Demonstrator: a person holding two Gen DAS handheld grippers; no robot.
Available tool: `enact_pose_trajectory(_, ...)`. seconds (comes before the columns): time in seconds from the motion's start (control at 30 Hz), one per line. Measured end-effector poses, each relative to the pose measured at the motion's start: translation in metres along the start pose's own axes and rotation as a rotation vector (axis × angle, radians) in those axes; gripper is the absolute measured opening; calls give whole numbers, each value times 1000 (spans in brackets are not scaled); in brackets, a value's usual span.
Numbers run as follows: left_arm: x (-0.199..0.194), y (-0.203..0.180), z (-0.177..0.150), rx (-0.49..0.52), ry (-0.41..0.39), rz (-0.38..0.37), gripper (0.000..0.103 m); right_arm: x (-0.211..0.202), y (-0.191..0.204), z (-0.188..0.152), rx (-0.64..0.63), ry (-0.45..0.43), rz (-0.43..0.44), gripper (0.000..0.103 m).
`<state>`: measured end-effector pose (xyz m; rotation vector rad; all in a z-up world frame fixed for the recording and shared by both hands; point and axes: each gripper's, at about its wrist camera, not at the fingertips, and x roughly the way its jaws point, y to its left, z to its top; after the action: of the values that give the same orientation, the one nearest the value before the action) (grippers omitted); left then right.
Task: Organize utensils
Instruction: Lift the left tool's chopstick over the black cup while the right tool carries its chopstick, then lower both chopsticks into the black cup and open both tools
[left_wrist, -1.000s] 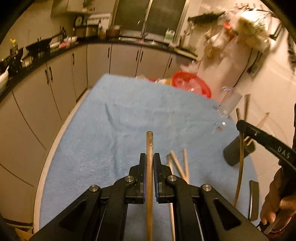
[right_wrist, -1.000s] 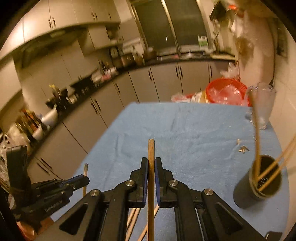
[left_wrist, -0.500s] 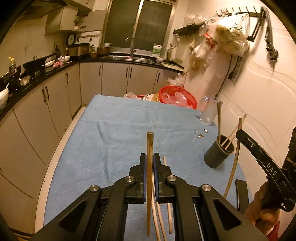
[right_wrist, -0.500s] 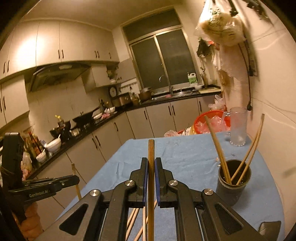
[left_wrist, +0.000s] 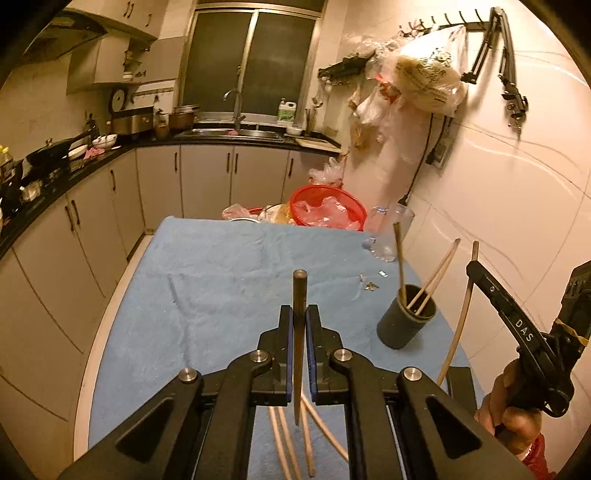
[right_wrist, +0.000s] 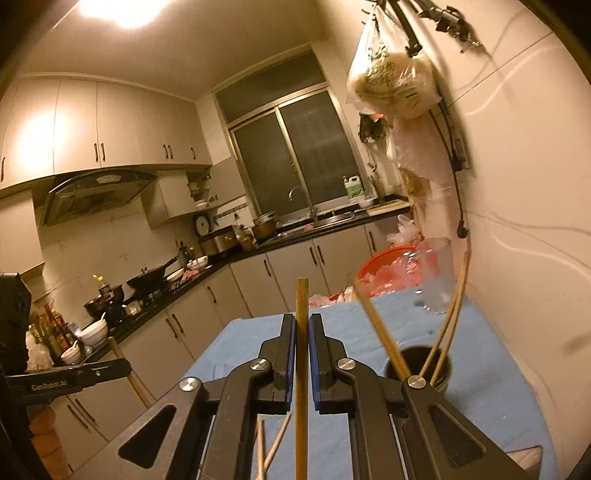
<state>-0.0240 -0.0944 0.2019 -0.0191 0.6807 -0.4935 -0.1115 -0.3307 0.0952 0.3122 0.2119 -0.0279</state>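
**Both chopsticks lifted and swung toward the holder**

Nearest in the left wrist view, the left gripper (left_wrist: 299, 332) has its jaws closed tight on a dark chopstick (left_wrist: 298, 354) that stands upright between the pads. A second ago this gripper looked down on the blue cloth (left_wrist: 221, 295); now it has risen and tipped up, so the far counter and window fill the top of the picture. Below the jaws, at 6 o'clock, several loose chopsticks (left_wrist: 295, 443) lie on the cloth, not yet collected.

The right gripper (right_wrist: 302, 339) is likewise clamped shut on a light wooden chopstick (right_wrist: 301, 369), held upright. It has swung from a downward look at the table to a nearly level one, and the dark cylindrical holder (right_wrist: 421, 369) now sits close at 4 o'clock of its jaws. In the left view the holder (left_wrist: 406, 321) stands at 3 o'clock, with the right gripper (left_wrist: 476, 269) beyond it at the right edge.

The holder already carries three chopsticks leaning against its rim. Farther back, at 1 o'clock, stand a clear glass jug (left_wrist: 391, 229) and a red basket (left_wrist: 325, 206).

Judging by this, both sticks are in transit; the right one seems closer to being dropped in.
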Motion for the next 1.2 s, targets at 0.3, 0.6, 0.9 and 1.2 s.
enact_pose_trajectory(0.3, 8, -39, 30, 42, -2, -79, 7, 7, -42, 37, 19, -88, -78, 7)
enact_pose_trajectory(0.6, 16, -89, 70, 96, -35, -154, 7, 32, -79, 73, 69, -132, -131, 7)
enact_pose_trajectory(0.9, 39, -127, 100, 116, -46, -215, 7, 54, -96, 90, 111, -164, -171, 7)
enact_pose_trajectory(1.2, 76, -149, 114, 106, -33, -252, 7, 68, -122, 95, 146, -201, -227, 7)
